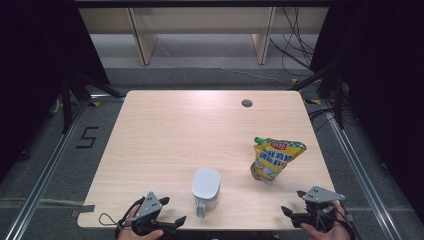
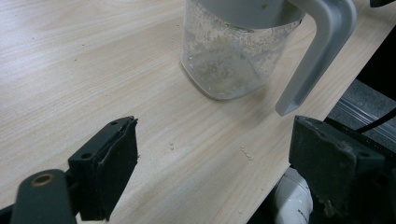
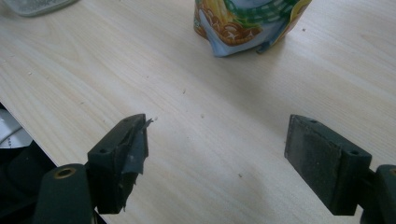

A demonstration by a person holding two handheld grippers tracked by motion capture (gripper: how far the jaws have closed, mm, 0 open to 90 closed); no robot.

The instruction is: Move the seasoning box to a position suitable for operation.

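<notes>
We judge the work barely begun: nothing is grasped yet. Our left hand-held gripper [image 1: 172, 220] waits at the near edge of the desk [image 1: 165, 130], jaws spread wide and empty, just left of the lidded clear jug [image 1: 205, 189] with its grey handle. Right of the jug and well apart stands the yellow spouted pouch [image 1: 274, 159], upright, cap on. Our right hand-held gripper [image 1: 292, 212] sits nearer than the pouch, spread and empty too. Taking up both things remains.

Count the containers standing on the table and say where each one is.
2. The clear jug with a grey lid and handle stands near the front edge, centre. The yellow spouted pouch with a green cap stands to its right, farther back. Nothing seems hidden.
</notes>
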